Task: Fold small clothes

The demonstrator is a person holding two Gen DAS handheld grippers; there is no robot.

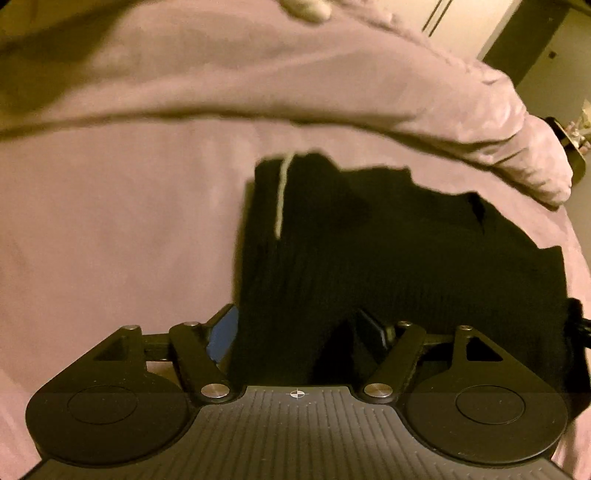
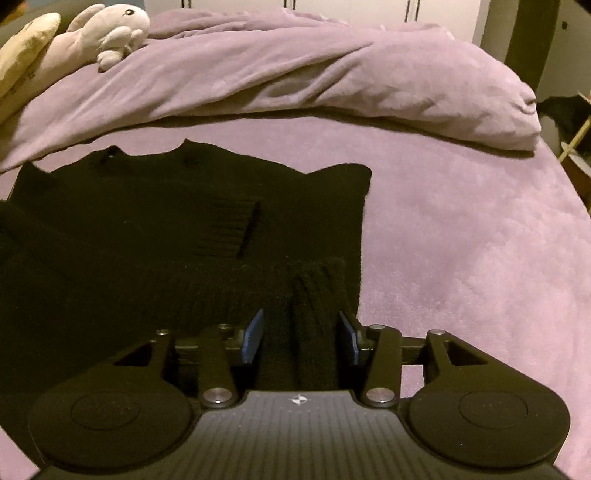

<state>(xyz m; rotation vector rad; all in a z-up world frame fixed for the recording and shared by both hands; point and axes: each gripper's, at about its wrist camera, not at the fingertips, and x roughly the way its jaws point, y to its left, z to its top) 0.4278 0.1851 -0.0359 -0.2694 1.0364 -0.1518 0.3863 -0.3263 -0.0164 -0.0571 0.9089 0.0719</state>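
The black knit garment (image 2: 177, 229) lies spread on the purple bed sheet (image 2: 461, 240), extending forward and to the left of the right gripper (image 2: 301, 339). A ribbed cuff or hem section of the garment passes between the two blue finger pads (image 2: 254, 338) of the right gripper. The pads stand apart with the knit bunched between them; contact on both sides cannot be confirmed, so whether the fingers are clenched on the fabric or released cannot be told.

In the left wrist view, the same garment (image 1: 369, 251) fills the area directly ahead of the left gripper (image 1: 299, 332) and to the right of its fingers. A fold of the knit hangs over the space between the fingers and covers most of it. One blue pad (image 1: 221, 332) shows at the left edge of the fabric; the opposite finger is dark against the fabric. The fingers are spread with cloth between them; a firm grasp cannot be confirmed. A pale drawstring or strip (image 1: 283, 195) lies on the garment ahead of the left finger. This view is blurred.

Beyond both grippers, a bunched purple duvet (image 2: 295, 70) crosses the bed. A plush toy (image 2: 107, 33) and a cream pillow (image 2: 26, 44) rest far ahead and left of the right fingers.
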